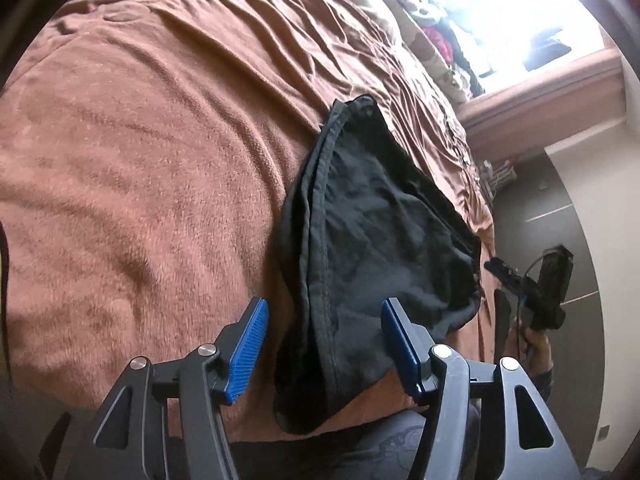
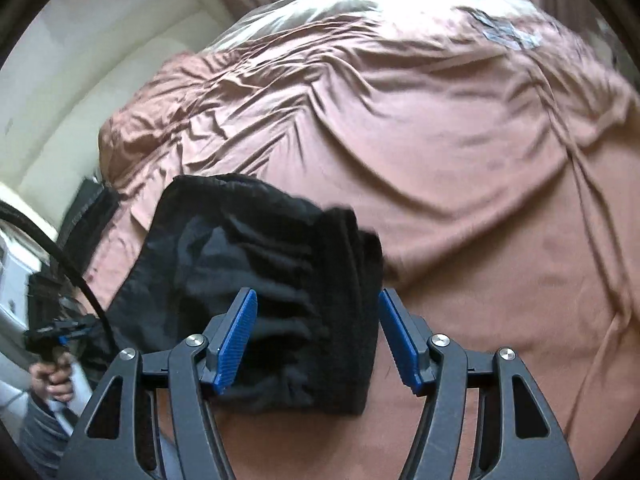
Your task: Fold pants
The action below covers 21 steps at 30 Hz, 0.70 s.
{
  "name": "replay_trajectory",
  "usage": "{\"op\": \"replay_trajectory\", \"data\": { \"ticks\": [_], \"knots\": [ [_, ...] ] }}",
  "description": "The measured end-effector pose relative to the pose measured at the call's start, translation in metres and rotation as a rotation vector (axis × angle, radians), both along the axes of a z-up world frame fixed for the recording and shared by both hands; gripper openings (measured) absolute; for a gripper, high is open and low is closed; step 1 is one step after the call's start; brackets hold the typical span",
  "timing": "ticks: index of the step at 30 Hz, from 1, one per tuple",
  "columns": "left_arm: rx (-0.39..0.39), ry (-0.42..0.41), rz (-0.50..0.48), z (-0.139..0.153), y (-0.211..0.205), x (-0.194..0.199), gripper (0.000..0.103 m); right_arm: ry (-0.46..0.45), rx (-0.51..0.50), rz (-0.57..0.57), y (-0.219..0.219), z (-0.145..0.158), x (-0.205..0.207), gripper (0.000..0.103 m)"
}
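Fingers (image 1: 244, 344) of both grippers spread wide, gripping nothing, above folded black pants (image 1: 372, 236) near the blanket (image 1: 132, 168) edge.

You have no readable text, label, brand, number or sign in either wrist view. The small pale patch on the bed cover (image 2: 508, 34), near 1 o'clock in the right wrist view, is too blurred for you to make out any lettering. The cluttered things by the window (image 1: 436, 28), around 1 o'clock in the left wrist view, show you nothing legible.
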<state>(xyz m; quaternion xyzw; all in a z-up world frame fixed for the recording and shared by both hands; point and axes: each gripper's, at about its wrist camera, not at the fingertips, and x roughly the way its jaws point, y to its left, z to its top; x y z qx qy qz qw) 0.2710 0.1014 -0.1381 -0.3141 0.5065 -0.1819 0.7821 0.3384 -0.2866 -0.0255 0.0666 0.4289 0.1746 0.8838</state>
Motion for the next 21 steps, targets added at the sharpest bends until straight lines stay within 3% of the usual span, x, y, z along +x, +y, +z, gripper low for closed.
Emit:
{"op": "replay_trajectory", "data": {
  "ticks": [8, 21],
  "knots": [
    [0.029, -0.058, 0.067, 0.01, -0.003, -0.018, 0.061, -0.018, -0.172, 0.131, 0.05, 0.0, 0.04, 0.061],
    [0.021, -0.019, 0.219, 0.0, -0.004, -0.033, 0.061, -0.046, -0.391, 0.267, 0.115, 0.0, 0.081, 0.061]
  ]
}}
